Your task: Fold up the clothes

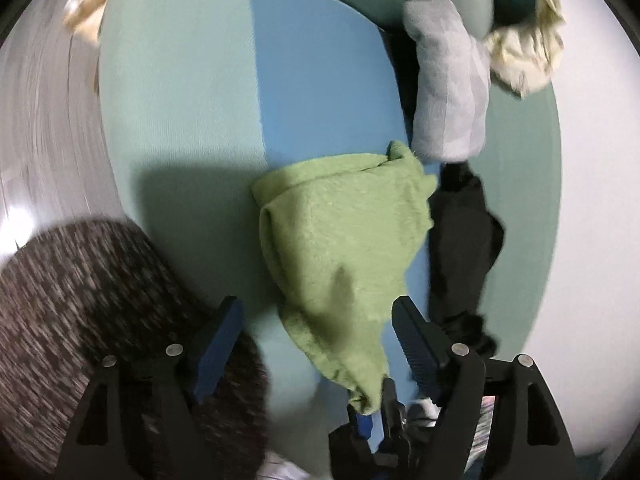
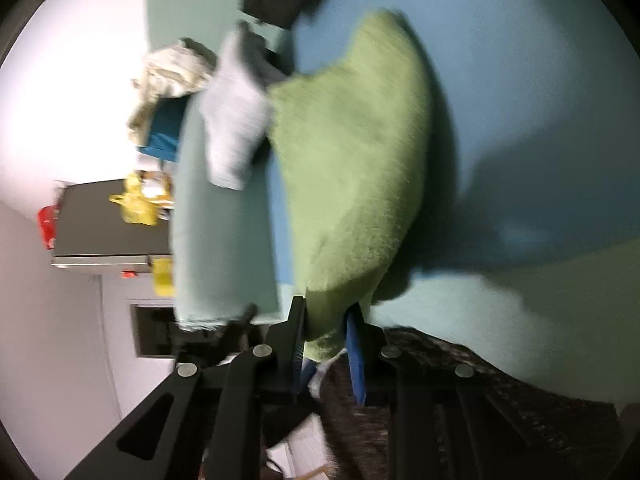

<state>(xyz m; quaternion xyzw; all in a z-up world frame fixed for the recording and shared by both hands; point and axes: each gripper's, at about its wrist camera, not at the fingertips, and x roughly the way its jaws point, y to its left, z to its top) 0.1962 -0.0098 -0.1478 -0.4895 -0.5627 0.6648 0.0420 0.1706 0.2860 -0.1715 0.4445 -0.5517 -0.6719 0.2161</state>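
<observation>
The right gripper [image 2: 326, 330] is clamped on a corner of the green cloth [image 2: 352, 160], which hangs over the blue-and-teal bed [image 1: 192, 100]. The left gripper [image 1: 316, 332] gapes wide, holding nothing. Beside the cloth lie a grey garment [image 1: 448, 84] and a black one [image 1: 460, 248].

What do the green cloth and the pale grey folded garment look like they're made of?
The green cloth, clamped in the right gripper, looks like fleece or terry: matte, with a fuzzy nap and soft, thick folds. The pale grey folded garment looks like a smoother knit, perhaps cotton jersey: flat, matte surface with faint creases. Motion blur leaves both uncertain.
</observation>
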